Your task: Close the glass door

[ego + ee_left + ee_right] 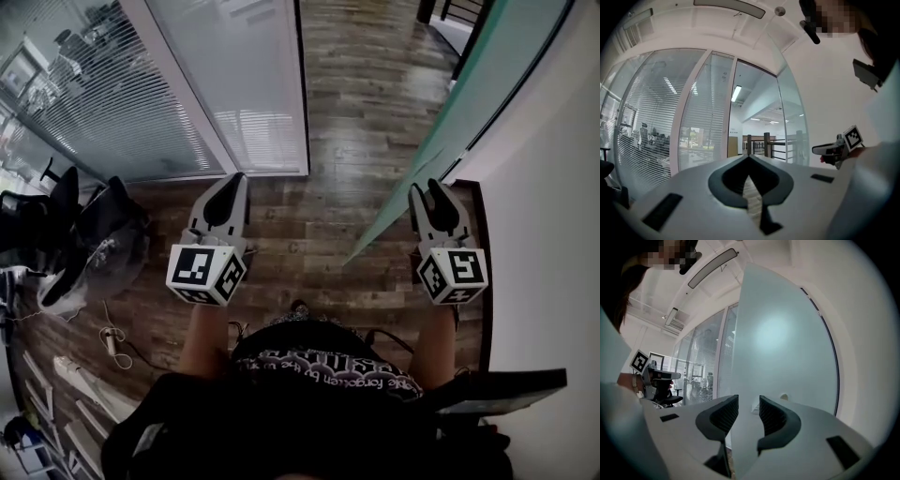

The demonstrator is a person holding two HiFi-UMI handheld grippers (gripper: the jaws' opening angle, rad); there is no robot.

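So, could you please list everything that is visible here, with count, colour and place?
glass door: one, pale green frosted, standing open at right
glass partition: two panels with blinds, grey-white, upper left
floor: one, brown wood planks, centre
wall: one, white, right
office chair: at least one, black, left edge
cable: one, pale, on the floor at lower left
left gripper: one, white and black, jaws together, nothing between them
right gripper: one, white and black, jaws apart, close to the door

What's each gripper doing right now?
Left gripper: closed, empty.
Right gripper: open, fingers straddling the glass door edge, not clamped.
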